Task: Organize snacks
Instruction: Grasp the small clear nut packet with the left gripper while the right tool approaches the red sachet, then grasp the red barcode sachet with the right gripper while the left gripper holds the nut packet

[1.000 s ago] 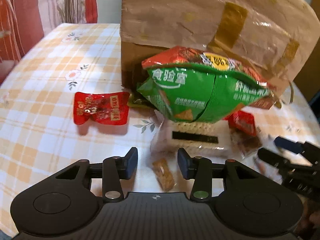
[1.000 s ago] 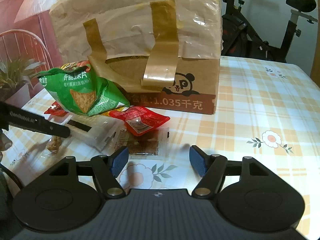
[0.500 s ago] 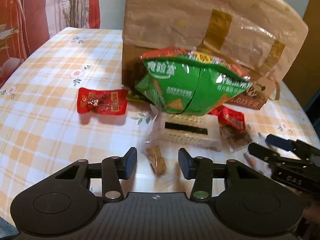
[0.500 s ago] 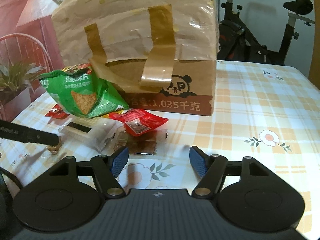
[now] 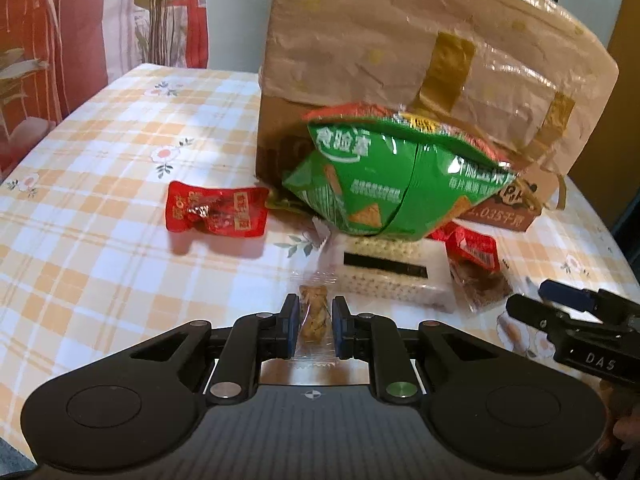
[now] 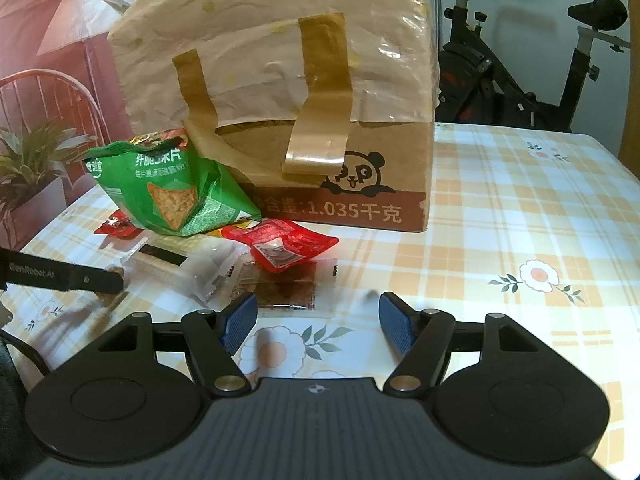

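Now the left hand-held gripper (image 5: pixel 314 326) is pinching a small clear-wrapped brown snack (image 5: pixel 314 316), its jaws having just closed on it, low over the checked tabletop (image 5: pixel 100 240) just before the white rice-cracker pack (image 5: pixel 392 276). Meanwhile the right hand-held gripper (image 6: pixel 317 322) is hovering with jaws spread and nothing between them, near the dark flat packet (image 6: pixel 286 292).

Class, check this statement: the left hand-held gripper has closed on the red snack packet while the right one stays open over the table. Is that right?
Not quite. The left hand-held gripper has closed on a small clear-wrapped brown snack, not the red packet, as the left wrist view shows. The right hand-held gripper is indeed open.
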`<state>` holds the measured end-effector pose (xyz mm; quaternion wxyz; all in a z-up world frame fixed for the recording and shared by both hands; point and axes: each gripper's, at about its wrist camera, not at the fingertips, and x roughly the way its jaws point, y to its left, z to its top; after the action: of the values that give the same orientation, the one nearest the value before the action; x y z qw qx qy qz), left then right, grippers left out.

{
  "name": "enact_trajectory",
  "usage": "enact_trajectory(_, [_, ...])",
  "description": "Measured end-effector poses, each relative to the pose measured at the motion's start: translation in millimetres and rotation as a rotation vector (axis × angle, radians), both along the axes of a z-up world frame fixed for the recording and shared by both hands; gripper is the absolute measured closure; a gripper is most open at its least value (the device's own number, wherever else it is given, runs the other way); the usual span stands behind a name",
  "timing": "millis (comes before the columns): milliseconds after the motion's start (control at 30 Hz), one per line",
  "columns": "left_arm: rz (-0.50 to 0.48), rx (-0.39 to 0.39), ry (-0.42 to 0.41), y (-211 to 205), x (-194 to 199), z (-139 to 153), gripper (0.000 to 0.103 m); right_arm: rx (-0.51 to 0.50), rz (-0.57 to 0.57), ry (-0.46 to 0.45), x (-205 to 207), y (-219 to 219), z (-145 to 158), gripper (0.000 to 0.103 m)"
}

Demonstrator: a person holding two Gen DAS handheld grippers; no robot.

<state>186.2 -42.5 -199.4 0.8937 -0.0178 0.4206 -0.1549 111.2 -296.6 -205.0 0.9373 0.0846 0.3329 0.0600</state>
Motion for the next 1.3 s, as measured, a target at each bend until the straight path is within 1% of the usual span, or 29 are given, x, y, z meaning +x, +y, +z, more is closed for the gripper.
enact_trajectory(233, [0.013, -0.020, 0.012, 5, 3, 0, 0.085, 0.007, -0.003, 0.005, 1, -1, -1, 0.033])
enact_trajectory(467, [0.001, -0.044, -0.018, 9, 1, 3, 0.085, -0.016, -0.019, -0.016, 0, -4, 6, 0.033])
enact_trajectory(533, [0.005, -0.050, -0.013, 10, 1, 2, 0.085, -0.023, 0.002, -0.027, 3, -4, 10, 0.033])
enact_trajectory(600, [0.004, -0.054, -0.013, 10, 1, 1, 0.085, -0.064, 0.041, -0.039, 8, 2, 13, 0.034])
enact_trajectory(667, [0.003, -0.061, -0.019, 11, 1, 2, 0.085, -0.096, 0.083, -0.058, 14, 10, 16, 0.038])
enact_trajectory(700, [0.004, -0.065, -0.021, 12, 1, 2, 0.085, -0.104, 0.105, -0.066, 18, 14, 17, 0.039])
enact_trajectory(800, [0.007, -0.076, -0.024, 15, 1, 2, 0.085, -0.136, 0.162, -0.079, 33, 26, 16, 0.044])
enact_trajectory(867, [0.013, -0.085, -0.022, 19, 1, 2, 0.085, -0.172, 0.187, -0.072, 43, 33, 14, 0.047])
enact_trajectory(933, [0.018, -0.095, -0.018, 22, 2, 0, 0.085, -0.201, 0.196, -0.059, 53, 37, 10, 0.048])
enact_trajectory(1067, [0.020, -0.105, -0.006, 24, 4, -2, 0.085, -0.208, 0.193, -0.005, 71, 39, 4, 0.053])
enact_trajectory(1233, [0.019, -0.113, -0.001, 25, 6, -5, 0.085, -0.241, 0.224, 0.026, 81, 49, -2, 0.053])
enact_trajectory(1300, [0.021, -0.113, 0.001, 25, 6, -6, 0.085, -0.249, 0.227, 0.018, 82, 51, -4, 0.053])
